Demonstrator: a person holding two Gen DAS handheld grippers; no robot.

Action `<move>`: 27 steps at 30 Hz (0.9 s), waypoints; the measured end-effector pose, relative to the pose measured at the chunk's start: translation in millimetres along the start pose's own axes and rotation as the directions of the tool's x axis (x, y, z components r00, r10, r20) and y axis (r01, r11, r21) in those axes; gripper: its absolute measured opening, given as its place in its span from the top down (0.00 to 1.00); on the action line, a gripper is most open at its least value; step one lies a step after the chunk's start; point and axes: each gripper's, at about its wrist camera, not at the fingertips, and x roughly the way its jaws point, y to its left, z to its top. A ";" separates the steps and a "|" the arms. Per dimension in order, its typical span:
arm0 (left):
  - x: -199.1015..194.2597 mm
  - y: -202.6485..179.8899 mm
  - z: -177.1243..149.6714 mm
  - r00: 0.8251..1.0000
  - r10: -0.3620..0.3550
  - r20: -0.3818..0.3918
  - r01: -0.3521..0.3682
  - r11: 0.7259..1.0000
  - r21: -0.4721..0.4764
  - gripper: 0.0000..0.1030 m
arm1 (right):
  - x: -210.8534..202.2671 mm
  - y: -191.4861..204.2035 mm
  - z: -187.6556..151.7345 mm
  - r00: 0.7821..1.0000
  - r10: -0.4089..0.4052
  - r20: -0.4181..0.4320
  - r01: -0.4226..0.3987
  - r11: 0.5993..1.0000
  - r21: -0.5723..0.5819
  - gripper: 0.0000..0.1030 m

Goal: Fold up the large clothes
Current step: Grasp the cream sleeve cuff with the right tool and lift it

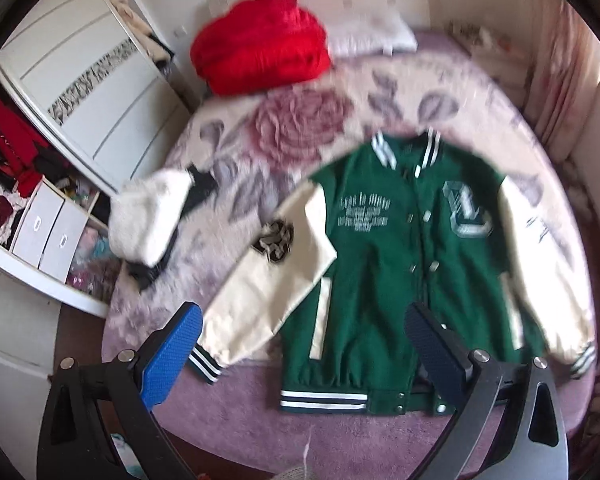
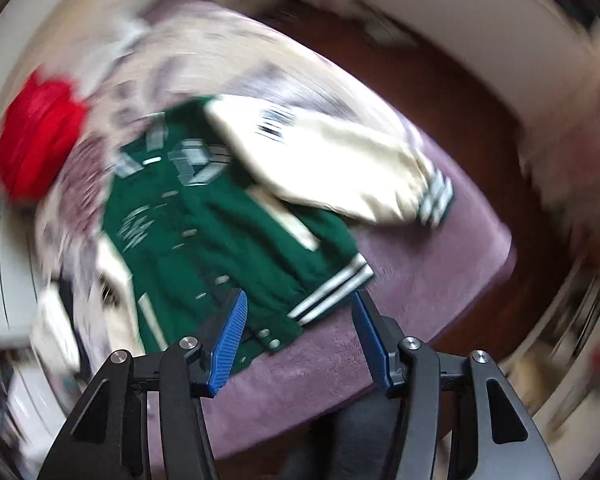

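Note:
A green varsity jacket (image 1: 404,264) with cream sleeves lies flat, front up, on the bed. Its striped hem faces me. In the left wrist view my left gripper (image 1: 304,320) is open and empty, held above the jacket's lower half. In the blurred right wrist view the jacket (image 2: 204,224) lies diagonally, one cream sleeve (image 2: 332,168) spread to the right. My right gripper (image 2: 298,300) is open and empty, above the hem corner at the bed's near edge.
A floral bedspread (image 1: 300,128) covers the bed. A red folded garment (image 1: 260,44) and a pillow (image 1: 376,36) lie at its head. A white fluffy garment (image 1: 148,216) lies at the left edge. An open wardrobe (image 1: 28,184) stands left.

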 end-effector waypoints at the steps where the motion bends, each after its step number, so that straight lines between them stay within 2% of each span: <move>1: 16.9 -11.8 -8.1 1.000 0.015 -0.026 -0.015 1.000 0.004 0.00 | 35.3 -30.9 9.3 0.999 0.021 -0.027 -0.018 0.995 0.097 0.33; 3: 53.9 -30.0 -20.2 0.995 0.046 -0.084 -0.046 0.999 0.005 0.00 | 82.5 -73.4 19.7 0.996 0.069 -0.048 -0.056 0.972 0.230 0.28; 6: 105.6 -53.6 -39.8 0.983 0.061 -0.173 -0.063 0.998 -0.011 0.00 | 170.4 -139.6 37.4 0.984 0.161 -0.074 -0.116 0.898 0.424 0.28; 9: 150.2 -78.8 -55.4 0.969 0.077 -0.236 -0.077 0.997 0.010 0.00 | 229.0 -175.4 55.5 0.965 0.262 -0.010 -0.214 0.808 0.549 0.28; 10: 161.3 -86.3 -57.1 0.965 0.084 -0.249 -0.082 0.996 0.016 0.00 | 251.1 -187.7 61.3 0.947 0.319 0.030 -0.275 0.762 0.586 0.28; 12: 181.9 -99.0 -61.3 0.957 0.102 -0.271 -0.098 0.995 0.030 0.00 | 274.4 -197.2 69.2 0.923 0.373 0.094 -0.350 0.711 0.609 0.29; 14: 195.7 -109.7 -58.0 0.958 0.111 -0.266 -0.105 0.994 0.034 0.00 | 276.5 -204.1 76.2 0.931 0.321 0.176 -0.358 0.699 0.619 0.63; 15: 201.6 -114.5 -57.3 0.961 0.113 -0.254 -0.107 0.994 0.036 0.00 | 268.3 -210.2 77.0 0.922 0.290 0.257 -0.388 0.675 0.628 0.79; 16: 205.4 -117.2 -54.2 0.963 0.112 -0.245 -0.106 0.994 0.038 0.00 | 260.9 -211.9 77.1 0.913 0.276 0.300 -0.407 0.664 0.627 0.80; 18: 215.3 -125.3 -49.2 0.969 0.107 -0.223 -0.100 0.994 0.041 0.00 | 264.5 -213.6 86.8 0.900 0.284 0.332 -0.433 0.677 0.595 0.80; 20: 226.1 -129.4 -44.3 0.971 0.100 -0.216 -0.095 0.995 0.036 0.00 | 292.9 -209.1 95.4 0.914 0.325 0.243 -0.405 0.694 0.595 0.67; 21: 232.4 -129.9 -42.6 0.971 0.095 -0.220 -0.090 0.995 0.033 0.00 | 310.5 -204.4 98.1 0.908 0.362 0.213 -0.414 0.691 0.593 0.57; 23: 242.9 -127.4 -37.1 0.970 0.087 -0.228 -0.085 0.996 0.019 0.00 | 320.4 -198.4 94.2 0.900 0.361 0.243 -0.434 0.690 0.579 0.54; 24: 247.2 -122.9 -34.5 0.970 0.085 -0.226 -0.085 0.996 0.008 0.00 | 319.9 -195.9 93.5 0.899 0.351 0.262 -0.437 0.683 0.585 0.57; 25: 250.3 -120.8 -30.6 0.971 0.088 -0.222 -0.089 0.996 0.004 0.00 | 316.4 -196.3 96.6 0.894 0.335 0.297 -0.447 0.670 0.593 0.89; 26: 252.9 -114.3 -27.4 0.973 0.098 -0.211 -0.100 0.995 -0.002 0.00 | 309.9 -191.4 102.6 0.889 0.327 0.321 -0.457 0.670 0.585 0.92; 27: 255.6 -108.8 -23.7 0.974 0.107 -0.201 -0.111 0.994 -0.007 0.00 | 299.8 -187.3 105.6 0.895 0.293 0.336 -0.442 0.690 0.573 0.92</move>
